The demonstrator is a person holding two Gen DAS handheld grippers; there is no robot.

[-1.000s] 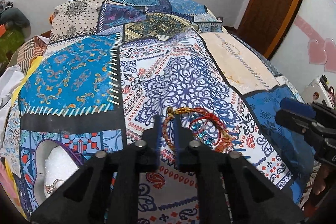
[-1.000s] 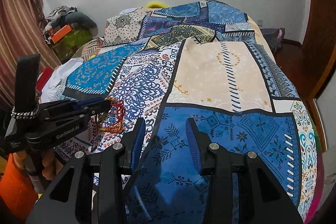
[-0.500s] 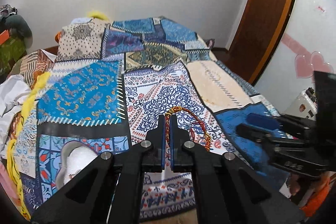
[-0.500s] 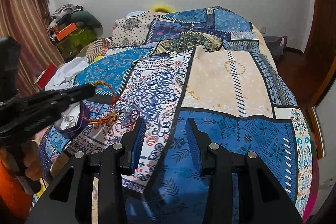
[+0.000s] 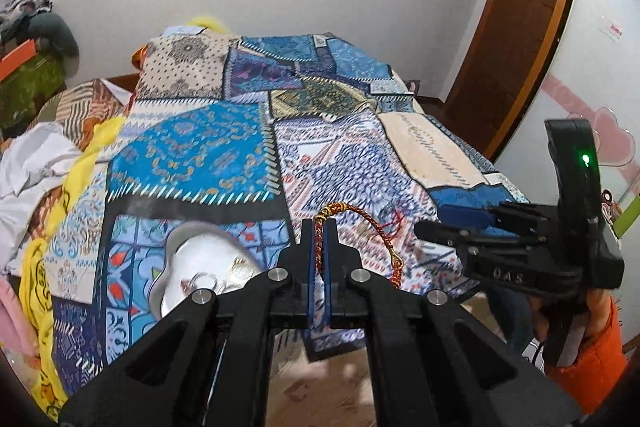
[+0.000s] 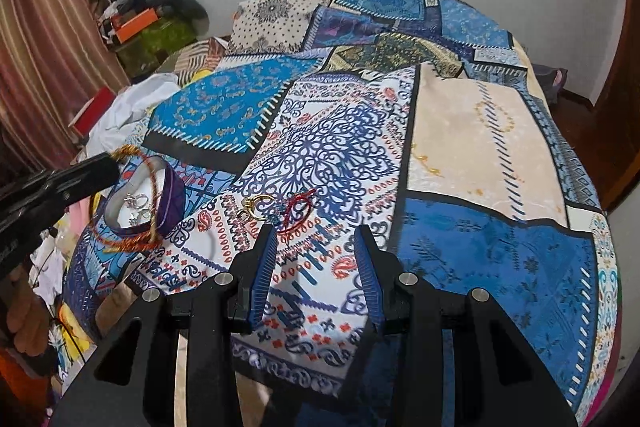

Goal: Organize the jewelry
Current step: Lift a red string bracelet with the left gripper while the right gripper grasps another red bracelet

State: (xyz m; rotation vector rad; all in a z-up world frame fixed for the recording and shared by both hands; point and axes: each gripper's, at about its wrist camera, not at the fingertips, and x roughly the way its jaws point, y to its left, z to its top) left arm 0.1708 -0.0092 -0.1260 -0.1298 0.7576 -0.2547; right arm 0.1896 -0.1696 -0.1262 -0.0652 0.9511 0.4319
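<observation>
My left claw (image 5: 319, 227) is clenched on the red-and-gold braided cord bracelet (image 5: 374, 227), which is pinched between the blue pads and loops out to the right in the air. A second ago the same cord lay flat on the patchwork bedspread (image 5: 192, 147) and my pads were only closing around it; now it is lifted off the cloth. In the right wrist view the bracelet (image 6: 136, 187) hangs from the tip of my left claw (image 6: 100, 167) directly over the purple jewelry box (image 6: 172, 195), its lower loop draped across the box's front edge. Half a second back the cord hung further right of the box, nearer the middle of the bed.

The box holds silver rings (image 6: 134, 203) on its white lining; from the left wrist view the box (image 5: 200, 267) sits low left of my fingers, blurred.

My right claw (image 6: 316, 247) is released, its fingers spread wide and holding nothing. It hovers above the white and blue patch, closer now to the small things left on the bedspread: a gold ring (image 6: 256, 205) and a red wire bangle (image 6: 298, 209) with a small blue piece between them, lying just beyond its fingertips. The right claw (image 5: 440, 223) also shows at the right of the left wrist view, larger than before.
</observation>
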